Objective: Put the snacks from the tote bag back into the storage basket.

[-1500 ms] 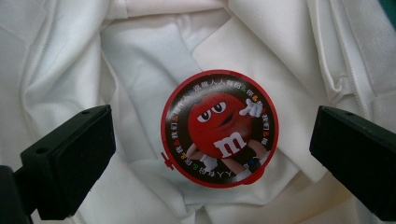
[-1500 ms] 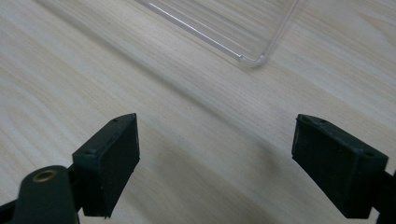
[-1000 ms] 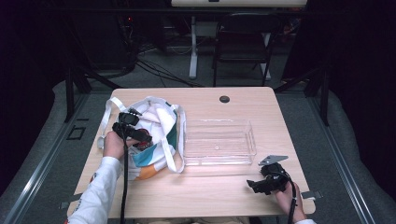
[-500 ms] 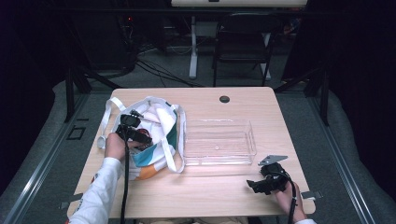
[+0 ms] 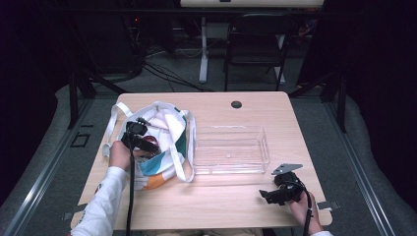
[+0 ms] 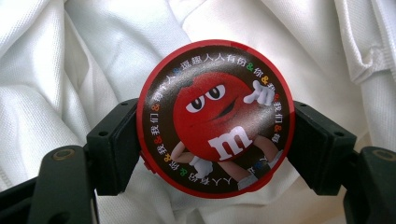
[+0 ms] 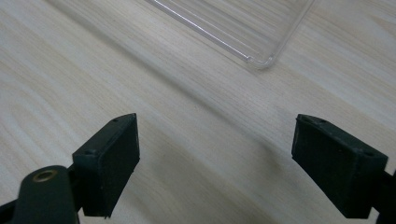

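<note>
A round red candy tin (image 6: 215, 117) with a red cartoon figure on its lid sits between the jaws of my left gripper (image 6: 212, 140), which is shut on it just above the white lining of a tote bag (image 6: 84, 60). From the high view, that left gripper (image 5: 147, 142) hovers over the open white, teal and orange tote bag (image 5: 164, 157) at the table's left, with the tin (image 5: 153, 143) at its tips. My right gripper (image 5: 268, 195) rests open near the front right edge, over bare wood (image 7: 187, 154).
A clear plastic tray (image 5: 230, 149) lies in the table's middle, its corner (image 7: 261, 60) just ahead of the right gripper. A black grommet (image 5: 236, 104) sits at the table's back edge. A chair (image 5: 255, 44) and cables stand beyond the table.
The left gripper has lifted slightly and drawn back toward the bag's left side with the tin in it. The right gripper has stayed put.
</note>
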Demonstrator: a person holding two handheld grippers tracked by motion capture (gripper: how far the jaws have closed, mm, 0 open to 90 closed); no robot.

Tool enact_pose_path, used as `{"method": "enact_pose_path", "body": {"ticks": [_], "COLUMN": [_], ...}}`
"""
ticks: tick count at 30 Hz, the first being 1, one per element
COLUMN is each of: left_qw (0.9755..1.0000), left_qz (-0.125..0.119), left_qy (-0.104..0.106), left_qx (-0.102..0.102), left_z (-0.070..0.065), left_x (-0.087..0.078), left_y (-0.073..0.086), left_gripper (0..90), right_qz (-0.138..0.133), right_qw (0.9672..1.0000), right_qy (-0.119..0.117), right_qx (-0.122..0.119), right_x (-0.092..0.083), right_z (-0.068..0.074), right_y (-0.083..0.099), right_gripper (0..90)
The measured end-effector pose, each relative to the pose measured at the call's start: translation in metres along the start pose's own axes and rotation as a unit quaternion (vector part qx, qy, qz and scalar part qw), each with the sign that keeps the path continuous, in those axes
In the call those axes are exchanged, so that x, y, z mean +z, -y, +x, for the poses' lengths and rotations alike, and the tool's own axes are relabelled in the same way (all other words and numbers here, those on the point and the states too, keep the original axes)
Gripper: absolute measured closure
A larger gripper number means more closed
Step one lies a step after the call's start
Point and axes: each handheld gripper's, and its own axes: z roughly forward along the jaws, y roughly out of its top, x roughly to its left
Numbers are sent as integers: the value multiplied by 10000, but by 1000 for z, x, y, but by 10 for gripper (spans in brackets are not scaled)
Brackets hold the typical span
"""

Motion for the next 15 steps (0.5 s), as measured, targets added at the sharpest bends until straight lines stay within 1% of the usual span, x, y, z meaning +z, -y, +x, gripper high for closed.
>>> {"method": "enact_pose_path", "body": {"ticks": [1, 3, 4, 5, 7, 13, 15], "left_qw": [10000, 10000, 10000, 10000, 9999, 9999, 9998], "left_qz": [-5, 4, -33, -25, -36, -50, -66], "left_qy": [-32, -18, -20, -20, -36, -40, -18], "left_qx": [27, 27, 42, 84, 101, 145, 165], "left_z": [0, -2, -2, -2, -3, -6, -7], "left_x": [0, -1, -1, -2, -3, -8, -10], "left_y": [0, 0, 0, 0, 0, 0, 0], "left_gripper": [256, 256, 256, 256, 257, 256, 257], "right_qz": [0, 25, 25, 31, 22, 21, -3], "right_qw": [10000, 10000, 10000, 10000, 10000, 10000, 10000], "right_qy": [0, 51, 51, 50, 35, 20, 27], "right_qx": [0, 64, 64, 64, 68, -16, 13], "right_x": [0, 0, 0, -1, 0, -2, -1], "right_z": [0, -1, -1, -2, -2, -1, -2], "right_y": [0, 1, 1, 1, 1, 1, 1], "right_gripper": [147, 148, 148, 147, 148, 147, 148]}}
